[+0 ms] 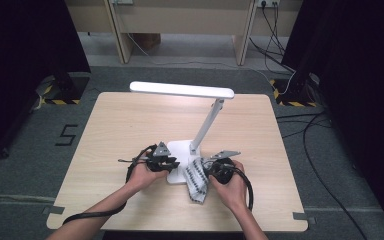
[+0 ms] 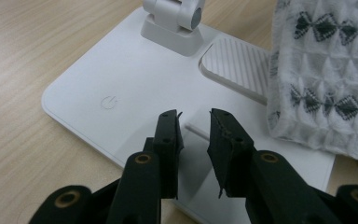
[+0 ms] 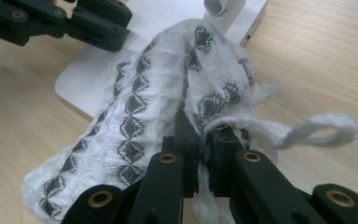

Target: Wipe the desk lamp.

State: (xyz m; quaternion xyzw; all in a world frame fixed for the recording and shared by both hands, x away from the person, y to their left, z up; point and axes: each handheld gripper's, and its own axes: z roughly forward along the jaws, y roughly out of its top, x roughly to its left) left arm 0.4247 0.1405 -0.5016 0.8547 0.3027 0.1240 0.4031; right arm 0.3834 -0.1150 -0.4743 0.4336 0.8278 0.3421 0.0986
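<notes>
Gripping item: right gripper (image 3: 200,140), jaws clenched on a white cleaning cloth (image 3: 135,121) with dark diamond pattern, bunched ahead of its fingertips over the desk lamp base (image 2: 121,93), apparently for wiping. Left gripper (image 2: 196,122): jaws parted, empty, tips over the base's near edge, seemingly steadying it.

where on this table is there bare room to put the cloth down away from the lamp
The table is bare left of the lamp base out to its left edge, and along the right edge beyond the right gripper. The front middle is crowded: the base, the cloth and the left gripper.
</notes>
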